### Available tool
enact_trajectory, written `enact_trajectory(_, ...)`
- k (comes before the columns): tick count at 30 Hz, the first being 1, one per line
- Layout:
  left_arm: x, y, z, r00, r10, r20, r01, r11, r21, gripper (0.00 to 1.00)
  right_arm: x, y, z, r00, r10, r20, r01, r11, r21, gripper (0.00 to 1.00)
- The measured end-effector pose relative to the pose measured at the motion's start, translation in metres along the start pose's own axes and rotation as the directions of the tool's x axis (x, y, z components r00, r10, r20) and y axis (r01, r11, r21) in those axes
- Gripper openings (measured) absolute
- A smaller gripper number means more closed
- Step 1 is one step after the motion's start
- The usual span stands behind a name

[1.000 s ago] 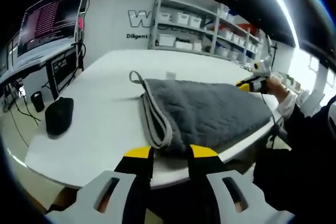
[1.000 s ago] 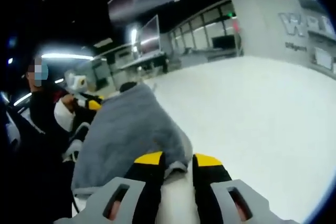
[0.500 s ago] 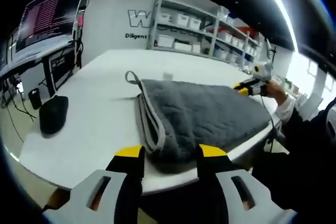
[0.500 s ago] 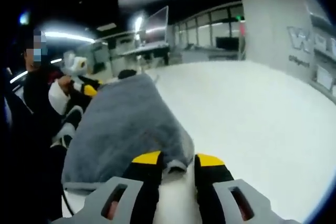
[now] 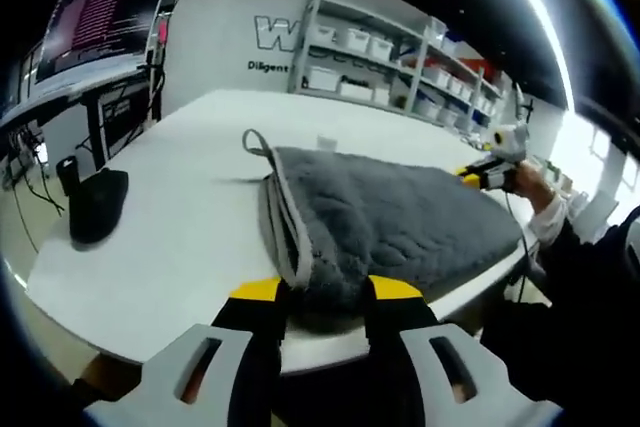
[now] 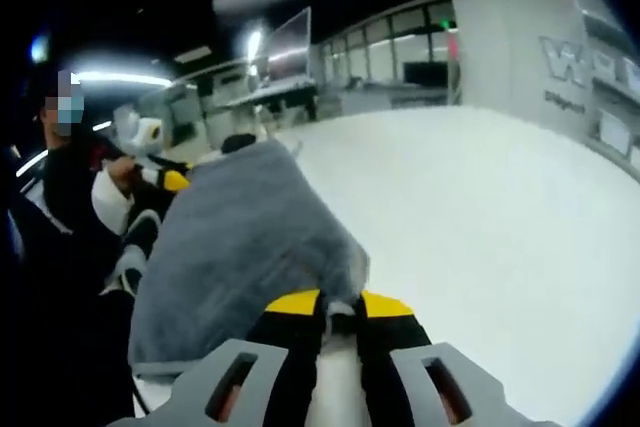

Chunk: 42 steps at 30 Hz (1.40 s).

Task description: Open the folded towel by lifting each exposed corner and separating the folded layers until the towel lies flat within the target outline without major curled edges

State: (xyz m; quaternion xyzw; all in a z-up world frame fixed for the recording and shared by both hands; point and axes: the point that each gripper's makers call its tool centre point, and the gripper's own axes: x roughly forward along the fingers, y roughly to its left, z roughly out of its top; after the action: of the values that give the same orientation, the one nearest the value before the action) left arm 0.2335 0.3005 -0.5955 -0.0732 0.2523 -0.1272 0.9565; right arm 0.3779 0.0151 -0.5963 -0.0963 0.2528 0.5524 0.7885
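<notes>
My towel (image 5: 390, 217) lies folded on the white table (image 5: 190, 217), near the edge closest to me. In the left gripper view its long axis runs from my jaws at the bottom away to the upper right, toward my other hand; the stacked pale-trimmed layers and a small hanging loop (image 5: 257, 143) face the open table on the left.

My left gripper (image 5: 325, 292) comes in low at the table's edge, level with the top. Its yellow-tipped jaws stand narrow on either side of the towel's near corner, the cloth bulging up between them; I seem to have that corner pinched, though the contact itself is hidden by the fold.

In the right gripper view the towel (image 6: 240, 247) stretches away from me toward the upper left, where the left gripper (image 6: 165, 179) and my sleeve sit at its far end. My right gripper (image 6: 340, 302) has its jaws drawn almost together on the near corner, a nub of grey cloth showing between the tips.

A black mouse (image 5: 95, 205) rests well apart from the towel, near the table's left edge.
</notes>
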Motion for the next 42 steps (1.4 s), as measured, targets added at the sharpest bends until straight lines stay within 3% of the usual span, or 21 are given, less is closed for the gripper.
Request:
enact_trajectory(10,0.004,0.000,0.002,1.000,-0.005,0.007,0.005,0.999,-0.044,0.18,0.000,-0.001,0.001,1.000,0.008,0.005,-0.008,1.000,-0.015,0.04)
enact_trajectory(14,0.005,-0.005,0.003,1.000,-0.012,0.011,0.012,1.000,-0.012,0.15,-0.002,0.000,0.002,1.000,0.012,0.004,-0.012,1.000,-0.013,0.03)
enact_trajectory(42,0.034,0.007,0.025,1.000,0.002,0.012,-0.003,0.999,0.050,0.13,-0.023,0.014,-0.008,0.998,-0.048,0.036,0.047,0.999,0.009,0.02)
